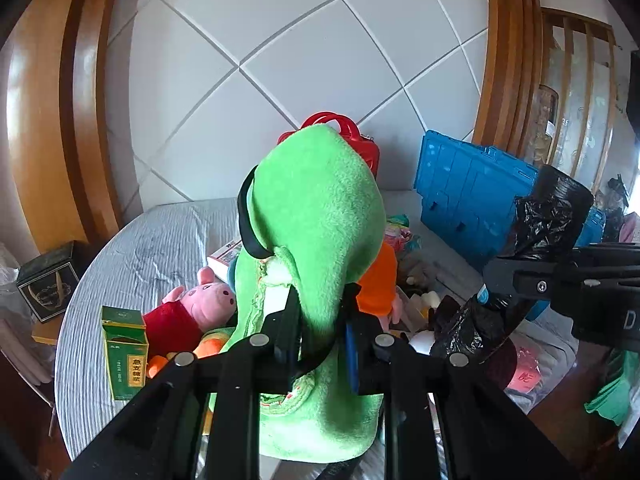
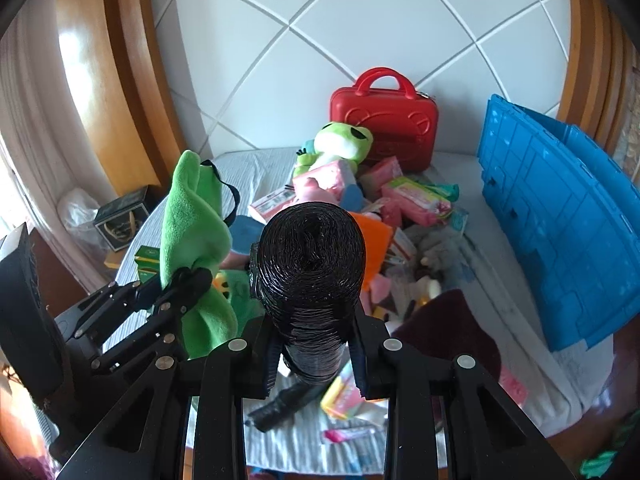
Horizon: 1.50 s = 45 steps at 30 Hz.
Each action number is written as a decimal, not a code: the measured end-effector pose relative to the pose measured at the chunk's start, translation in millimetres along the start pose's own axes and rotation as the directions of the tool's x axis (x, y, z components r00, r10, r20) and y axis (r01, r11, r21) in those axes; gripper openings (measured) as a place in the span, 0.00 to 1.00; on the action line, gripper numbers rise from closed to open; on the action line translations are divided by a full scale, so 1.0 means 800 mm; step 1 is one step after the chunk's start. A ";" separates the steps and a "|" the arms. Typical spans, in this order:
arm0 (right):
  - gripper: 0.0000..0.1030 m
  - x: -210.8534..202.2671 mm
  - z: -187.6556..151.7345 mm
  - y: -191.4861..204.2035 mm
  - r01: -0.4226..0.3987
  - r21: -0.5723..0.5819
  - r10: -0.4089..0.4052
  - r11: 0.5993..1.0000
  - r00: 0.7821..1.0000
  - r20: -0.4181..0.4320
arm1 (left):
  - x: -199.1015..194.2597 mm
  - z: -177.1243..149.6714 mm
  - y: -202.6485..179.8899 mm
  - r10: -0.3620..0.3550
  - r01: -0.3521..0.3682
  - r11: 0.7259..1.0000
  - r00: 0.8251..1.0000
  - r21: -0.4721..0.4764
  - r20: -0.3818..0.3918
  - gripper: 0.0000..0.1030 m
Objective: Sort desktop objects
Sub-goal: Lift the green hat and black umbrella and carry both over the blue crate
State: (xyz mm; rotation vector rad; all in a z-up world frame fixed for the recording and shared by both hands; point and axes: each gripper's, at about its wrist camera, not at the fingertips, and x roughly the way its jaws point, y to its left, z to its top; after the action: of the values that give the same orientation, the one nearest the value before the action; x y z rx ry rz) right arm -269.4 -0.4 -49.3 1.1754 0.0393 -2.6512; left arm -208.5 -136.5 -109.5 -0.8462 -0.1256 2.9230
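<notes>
Left tool pinches a green plush cloth; right tool clamps a black bag roll, red case at twelve o'clock.

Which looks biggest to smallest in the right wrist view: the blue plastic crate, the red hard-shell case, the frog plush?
As they appear in the right wrist view:
1. Blue plastic crate, though it lies nearer the camera, which inflates it.
2. Red hard-shell case.
3. Green frog plush, leaning against the case, clearly smaller.
</notes>
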 end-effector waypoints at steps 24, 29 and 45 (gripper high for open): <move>0.28 -0.028 0.019 -0.142 -0.050 -0.101 0.053 0.994 0.998 0.027 | 0.023 0.034 -0.137 0.065 -0.064 0.998 0.996 -0.020 0.059 0.17; 0.28 -0.041 0.033 -0.159 -0.023 -0.069 0.028 0.997 0.997 0.067 | 0.034 0.057 -0.155 0.025 -0.026 1.000 0.997 0.013 0.071 0.17; 0.28 -0.095 0.092 -0.370 -0.007 -0.022 0.012 1.000 0.973 0.229 | 0.083 0.160 -0.392 -0.021 -0.011 0.989 0.975 0.145 0.220 0.17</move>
State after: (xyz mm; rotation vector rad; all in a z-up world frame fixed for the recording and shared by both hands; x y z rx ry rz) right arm -341.0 293.6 34.8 0.8537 0.0200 -2.7520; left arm -311.2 175.4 -3.7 -0.4971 0.0691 2.9685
